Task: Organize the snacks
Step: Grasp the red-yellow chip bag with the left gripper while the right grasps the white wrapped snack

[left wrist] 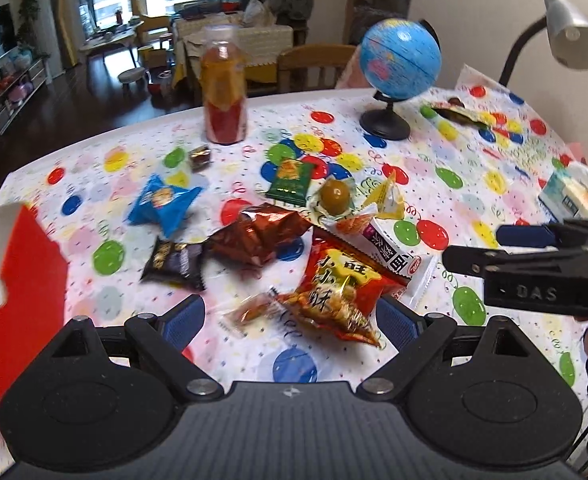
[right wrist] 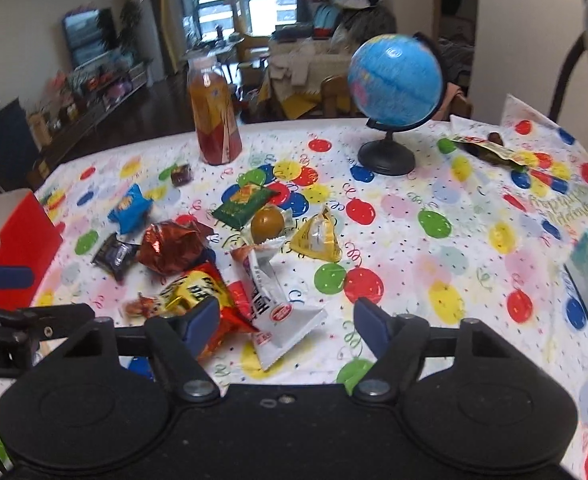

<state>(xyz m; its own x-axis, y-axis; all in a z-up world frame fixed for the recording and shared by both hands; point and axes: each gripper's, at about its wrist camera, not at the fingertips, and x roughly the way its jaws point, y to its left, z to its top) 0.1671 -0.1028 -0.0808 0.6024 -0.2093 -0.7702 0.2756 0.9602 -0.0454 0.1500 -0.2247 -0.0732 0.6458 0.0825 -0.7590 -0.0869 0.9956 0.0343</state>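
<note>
Blue-padded left gripper (left wrist: 290, 316) wide apart at lower centre, holding nothing, red snack bag (left wrist: 339, 292) between its fingers on the tabletop (left wrist: 473, 184), right gripper (right wrist: 286, 320) wide too, empty, white packet (right wrist: 282, 304) below it.

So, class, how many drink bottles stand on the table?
1: the red-orange drink bottle stands at the table's far edge, left of the globe. None seems hidden.
</note>
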